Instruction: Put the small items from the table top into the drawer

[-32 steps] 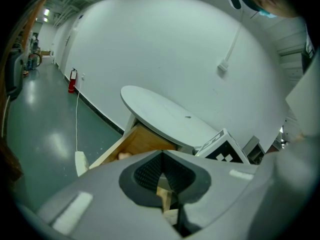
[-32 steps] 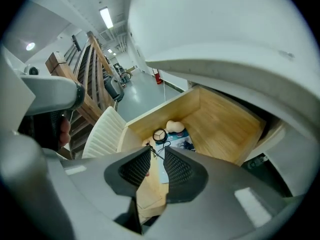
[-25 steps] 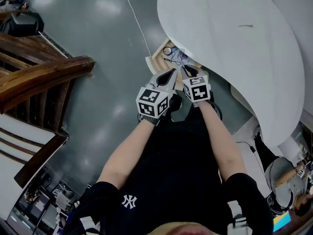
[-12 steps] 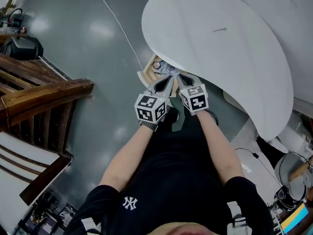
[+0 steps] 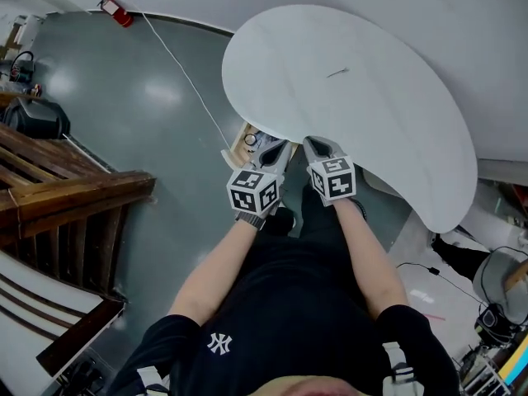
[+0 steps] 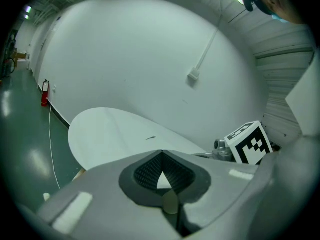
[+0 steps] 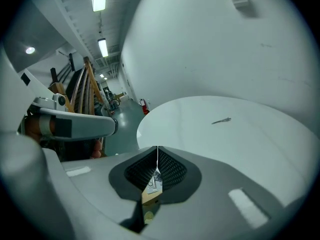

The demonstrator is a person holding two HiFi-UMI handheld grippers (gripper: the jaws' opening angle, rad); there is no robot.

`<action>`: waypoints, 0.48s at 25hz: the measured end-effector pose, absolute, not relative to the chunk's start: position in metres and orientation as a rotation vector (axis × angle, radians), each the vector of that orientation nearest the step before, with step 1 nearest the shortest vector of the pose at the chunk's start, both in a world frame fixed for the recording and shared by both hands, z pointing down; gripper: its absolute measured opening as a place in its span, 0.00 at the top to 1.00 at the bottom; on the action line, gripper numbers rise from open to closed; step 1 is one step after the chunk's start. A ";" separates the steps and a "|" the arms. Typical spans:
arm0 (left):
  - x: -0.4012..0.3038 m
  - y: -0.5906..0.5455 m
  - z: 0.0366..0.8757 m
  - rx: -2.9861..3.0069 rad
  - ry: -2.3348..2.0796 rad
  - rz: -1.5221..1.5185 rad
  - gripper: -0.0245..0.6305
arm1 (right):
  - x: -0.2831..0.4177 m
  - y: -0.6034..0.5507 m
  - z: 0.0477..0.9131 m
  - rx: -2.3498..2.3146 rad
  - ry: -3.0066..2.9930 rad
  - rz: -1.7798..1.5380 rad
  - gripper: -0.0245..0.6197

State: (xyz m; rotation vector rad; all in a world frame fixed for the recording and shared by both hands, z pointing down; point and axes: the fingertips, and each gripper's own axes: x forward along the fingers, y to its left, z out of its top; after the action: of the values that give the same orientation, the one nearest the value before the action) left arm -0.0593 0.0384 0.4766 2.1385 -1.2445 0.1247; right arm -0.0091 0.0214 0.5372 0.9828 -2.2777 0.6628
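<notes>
A thin dark small item (image 5: 337, 73) lies alone on the white rounded table top (image 5: 396, 122); it also shows as a thin dark item (image 6: 150, 138) in the left gripper view and as a thin dark item (image 7: 221, 120) in the right gripper view. The wooden drawer (image 5: 244, 143) stands open under the table's near edge, with small things in it. My left gripper (image 5: 279, 145) and right gripper (image 5: 317, 143) hang side by side above the drawer, at the table edge. The left gripper (image 6: 161, 152) is shut and empty. The right gripper (image 7: 157, 148) has just closed on nothing.
Grey floor spreads left of the table, crossed by a white cable (image 5: 186, 73). A wooden stair rail (image 5: 74, 192) stands at the left, a black bag (image 5: 35, 119) beyond it. A red fire extinguisher (image 5: 115, 11) sits by the white wall.
Both grippers have risen from the drawer to the table's near edge. The drawer is now largely hidden behind them. More of the table top is in view.
</notes>
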 end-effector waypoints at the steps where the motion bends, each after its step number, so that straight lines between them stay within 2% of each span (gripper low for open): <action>1: -0.058 0.037 0.471 2.145 -1.238 0.121 0.96 | -0.006 0.020 0.531 1.000 -2.278 0.661 0.92; 12: -0.015 0.013 0.447 2.199 -1.179 0.124 0.96 | 0.038 -0.006 0.498 1.087 -2.286 0.634 0.87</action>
State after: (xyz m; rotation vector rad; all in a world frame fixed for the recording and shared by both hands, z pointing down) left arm -0.0151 0.0129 0.4468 2.1989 -1.1792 0.1238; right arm 0.0385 -0.0061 0.4976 1.0869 -2.2860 0.6341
